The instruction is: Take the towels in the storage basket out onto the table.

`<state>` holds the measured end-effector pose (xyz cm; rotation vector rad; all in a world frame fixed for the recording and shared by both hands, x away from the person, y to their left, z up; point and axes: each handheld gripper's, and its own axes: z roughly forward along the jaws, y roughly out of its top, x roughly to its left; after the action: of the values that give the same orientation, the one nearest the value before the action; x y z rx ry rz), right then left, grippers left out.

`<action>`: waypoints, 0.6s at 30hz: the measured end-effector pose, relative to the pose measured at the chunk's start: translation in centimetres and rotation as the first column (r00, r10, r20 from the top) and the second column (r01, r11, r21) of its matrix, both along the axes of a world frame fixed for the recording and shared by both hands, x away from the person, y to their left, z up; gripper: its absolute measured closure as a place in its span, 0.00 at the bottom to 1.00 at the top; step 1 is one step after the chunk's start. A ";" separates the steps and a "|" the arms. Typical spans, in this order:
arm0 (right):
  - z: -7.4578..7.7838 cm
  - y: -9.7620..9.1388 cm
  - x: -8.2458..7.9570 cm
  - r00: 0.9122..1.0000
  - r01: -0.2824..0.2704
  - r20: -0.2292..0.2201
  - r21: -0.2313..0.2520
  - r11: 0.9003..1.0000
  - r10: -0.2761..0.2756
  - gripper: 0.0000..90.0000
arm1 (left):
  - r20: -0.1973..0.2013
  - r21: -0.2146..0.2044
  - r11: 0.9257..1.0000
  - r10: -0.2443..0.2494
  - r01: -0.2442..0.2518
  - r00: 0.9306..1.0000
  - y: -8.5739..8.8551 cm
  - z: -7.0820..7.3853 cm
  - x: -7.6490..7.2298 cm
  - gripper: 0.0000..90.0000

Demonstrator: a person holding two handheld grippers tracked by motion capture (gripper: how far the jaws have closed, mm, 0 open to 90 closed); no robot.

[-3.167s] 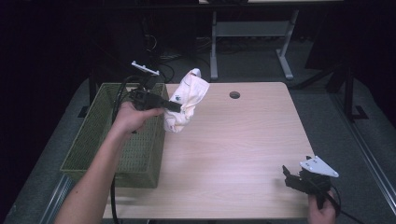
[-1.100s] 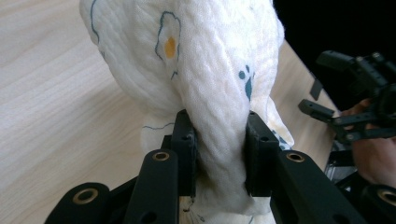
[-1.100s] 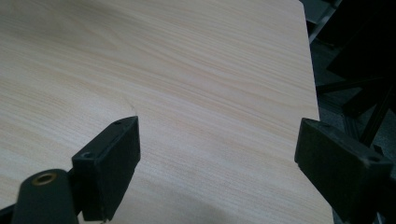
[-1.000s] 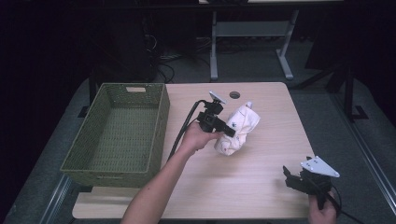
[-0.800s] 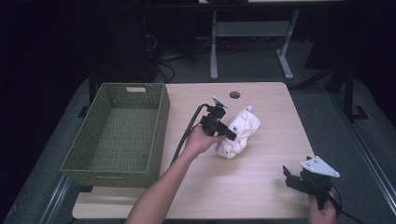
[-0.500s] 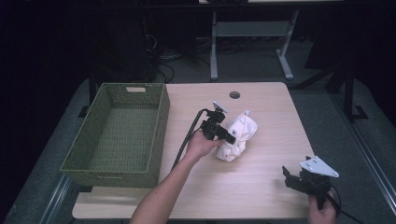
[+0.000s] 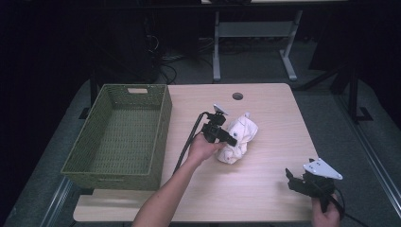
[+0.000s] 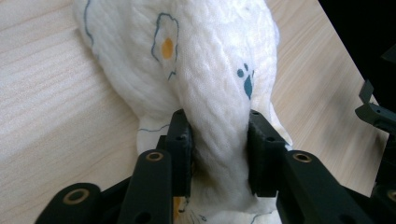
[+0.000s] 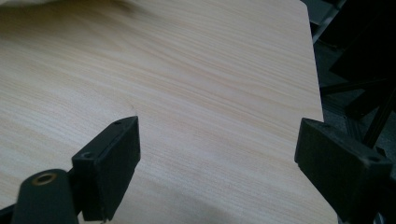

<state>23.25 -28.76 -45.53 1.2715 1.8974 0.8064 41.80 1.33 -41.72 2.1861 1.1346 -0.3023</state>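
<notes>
1. High view: the white cloth [image 7: 238, 137] sits bunched near the middle of the wooden table [image 7: 265, 189], right of the green basket [image 7: 118, 137]. The left gripper [image 7: 230, 138] is on it.
2. Left gripper view: its jaws have just been opening, but a fold is still pinched between the pads.
3. Right gripper view: the right gripper [image 9: 217, 158] hangs wide open over bare wood at the near corner.

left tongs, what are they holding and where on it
The left tongs have a white printed cloth between the jaws, pinched at a bunched fold near its lower end; the jaws have just been opening. The right tongs hold nothing.
</notes>
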 end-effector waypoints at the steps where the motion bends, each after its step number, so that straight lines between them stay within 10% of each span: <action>1: 0.0 0.0 0.0 1.000 -0.002 0.000 -0.001 1.000 0.002 0.15 | 0.005 0.001 1.000 0.004 -0.004 1.000 0.0 0.0 0.0 0.68; 18: 0.1 0.3 -0.1 1.000 -0.003 -0.002 0.002 1.000 0.003 0.15 | 0.048 -0.041 0.999 0.009 -0.007 0.999 0.4 1.0 -0.7 0.57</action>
<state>23.16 -28.51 -45.48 1.2713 1.9003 0.8087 41.13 1.77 -40.67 2.1413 1.1010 -0.2652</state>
